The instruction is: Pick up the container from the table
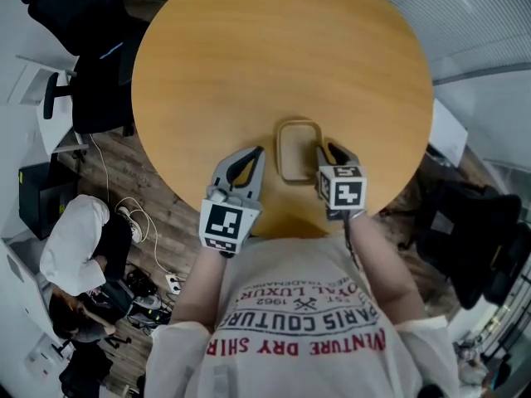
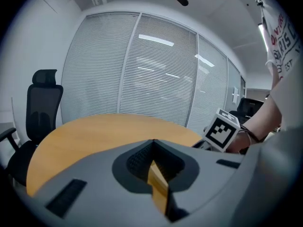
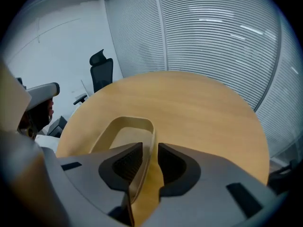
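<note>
Clearly right hand-held gripper (image 3: 149,150) clamps container (image 1: 299,152) wall; shirt (image 1: 307,322) reads "PARIS", "1962".

We see the container (image 1: 297,149) at the worktop's (image 1: 282,48) near edge, the right gripper (image 1: 326,149) at its right wall, the left gripper (image 1: 255,153) just beside it.

Shirt: white short-sleeved cotton T-shirt (image 1: 303,322), with dark grey and red lettering and a small crossed emblem on the chest.
Left hand-held gripper (image 1: 253,152): grey moulded plastic shell with two pointed jaws, black ribbed pads (image 2: 137,157) and black rectangular slots (image 2: 66,197).
Left marker cube (image 1: 224,225): white, with black square patterns on its faces.
Right hand-held gripper (image 1: 328,149): same grey shell and black ribbed lining.
Right marker cube (image 1: 344,187): white faces with black square patterns.
Right wrist: thin dark band (image 2: 249,137).
</note>
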### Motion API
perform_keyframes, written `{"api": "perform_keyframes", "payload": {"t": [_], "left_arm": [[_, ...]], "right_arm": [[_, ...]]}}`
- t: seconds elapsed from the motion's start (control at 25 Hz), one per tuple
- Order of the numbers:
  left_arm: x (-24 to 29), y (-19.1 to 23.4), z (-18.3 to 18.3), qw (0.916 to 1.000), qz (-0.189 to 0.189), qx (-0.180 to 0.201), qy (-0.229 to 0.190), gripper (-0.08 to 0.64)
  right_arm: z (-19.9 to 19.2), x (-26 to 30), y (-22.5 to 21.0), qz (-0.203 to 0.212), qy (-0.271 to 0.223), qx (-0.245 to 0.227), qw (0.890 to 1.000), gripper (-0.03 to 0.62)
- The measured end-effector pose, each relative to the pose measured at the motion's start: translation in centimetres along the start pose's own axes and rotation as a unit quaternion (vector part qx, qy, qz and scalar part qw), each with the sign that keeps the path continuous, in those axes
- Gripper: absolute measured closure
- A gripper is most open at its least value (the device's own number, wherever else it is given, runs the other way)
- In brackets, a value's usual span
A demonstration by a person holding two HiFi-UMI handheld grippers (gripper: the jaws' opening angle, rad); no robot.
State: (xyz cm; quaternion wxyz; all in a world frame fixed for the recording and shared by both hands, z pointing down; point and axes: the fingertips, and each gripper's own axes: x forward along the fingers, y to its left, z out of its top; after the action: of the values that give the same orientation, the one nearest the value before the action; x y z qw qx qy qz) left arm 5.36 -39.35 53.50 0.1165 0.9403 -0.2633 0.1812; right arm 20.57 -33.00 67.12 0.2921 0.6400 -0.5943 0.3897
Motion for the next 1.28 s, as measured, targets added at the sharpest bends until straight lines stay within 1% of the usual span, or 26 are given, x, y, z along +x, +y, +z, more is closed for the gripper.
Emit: {"api": "perform_keyframes", "payload": {"t": [0.2, 0.4, 0.48, 0.68, 0.76, 0.84, 0.88, 1.0, 1.16, 1.28], "left_arm": [[0.7, 1.0, -0.5, 0.9999, 0.000, -0.010, 0.007, 0.558], [0.9, 2.1, -0.8, 0.9996, 0.010, -0.020, 0.015, 0.558], [0.9, 2.7, -0.9, 0.9995, 0.015, -0.022, 0.017, 0.559], [0.8, 3.8, -1.4, 0.9991, 0.022, -0.027, 0.024, 0.558], [0.8, 4.0, -1.5, 0.9989, 0.026, -0.031, 0.024, 0.558], [0.7, 4.2, -1.6, 0.9986, 0.033, -0.035, 0.023, 0.558], [0.7, 4.2, -1.5, 0.9984, 0.036, -0.036, 0.023, 0.558], [0.4, 4.1, -1.2, 0.9982, 0.041, -0.038, 0.022, 0.558], [-0.3, 3.7, -0.9, 0.9984, 0.042, -0.033, 0.019, 0.560], [-0.7, 3.8, -0.6, 0.9979, 0.054, -0.032, 0.015, 0.558]], "right_arm": [[-0.8, 1.6, 0.0, -0.002, 0.034, 0.041, 0.999, 0.511], [-1.9, 2.7, -1.2, -0.034, 0.072, 0.053, 0.995, 0.511], [-2.1, 2.9, -1.5, -0.040, 0.082, 0.062, 0.994, 0.511], [-2.0, 3.1, -1.2, -0.035, 0.092, 0.078, 0.992, 0.511], [-2.2, 3.4, -0.9, -0.024, 0.096, 0.098, 0.990, 0.516], [-2.5, 3.7, -0.7, -0.015, 0.100, 0.115, 0.988, 0.555], [-2.5, 3.7, -0.6, -0.015, 0.101, 0.114, 0.988, 0.575], [-2.3, 3.5, -0.5, -0.017, 0.104, 0.098, 0.990, 0.579], [-2.2, 3.1, 0.3, -0.004, 0.101, 0.095, 0.990, 0.581], [-1.6, 2.7, 1.1, 0.011, 0.089, 0.084, 0.992, 0.583]]}}
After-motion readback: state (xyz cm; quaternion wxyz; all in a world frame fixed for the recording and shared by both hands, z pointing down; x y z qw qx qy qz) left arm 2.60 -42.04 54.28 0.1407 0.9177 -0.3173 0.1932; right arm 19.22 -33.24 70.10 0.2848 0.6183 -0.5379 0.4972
